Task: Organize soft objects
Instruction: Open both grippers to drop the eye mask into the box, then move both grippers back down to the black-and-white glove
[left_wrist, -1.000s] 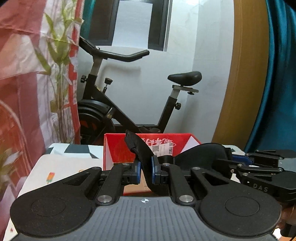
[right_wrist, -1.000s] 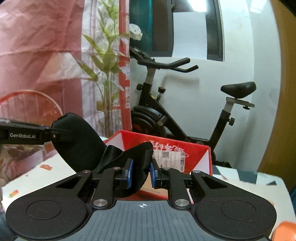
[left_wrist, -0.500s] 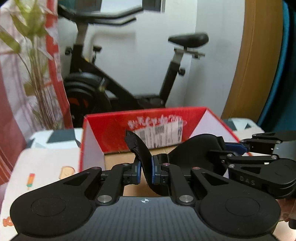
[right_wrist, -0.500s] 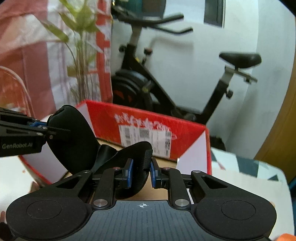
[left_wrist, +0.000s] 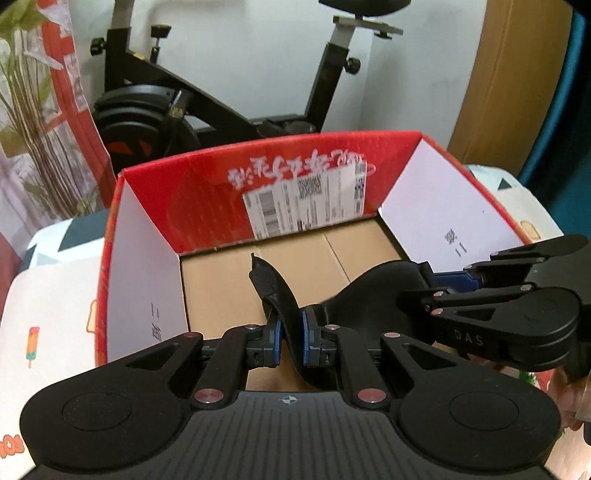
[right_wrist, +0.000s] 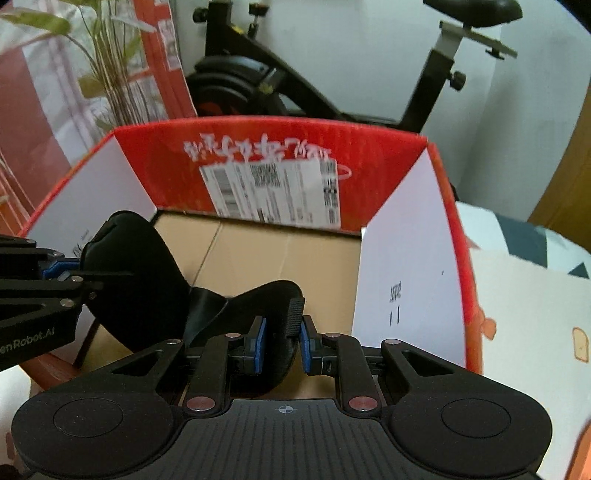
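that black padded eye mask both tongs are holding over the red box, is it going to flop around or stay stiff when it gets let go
The black padded eye mask likely flops: it folds and sags between the left tongs and right tongs. It is probably light, since pinches at its edges carry it. Released, it should drop limp into the red cardboard box without rolling.

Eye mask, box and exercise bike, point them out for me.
eye mask (right_wrist: 140, 280), right wrist view, its left pad.
box (left_wrist: 207, 199), left wrist view, red back wall.
exercise bike (left_wrist: 133, 114), left wrist view, flywheel.
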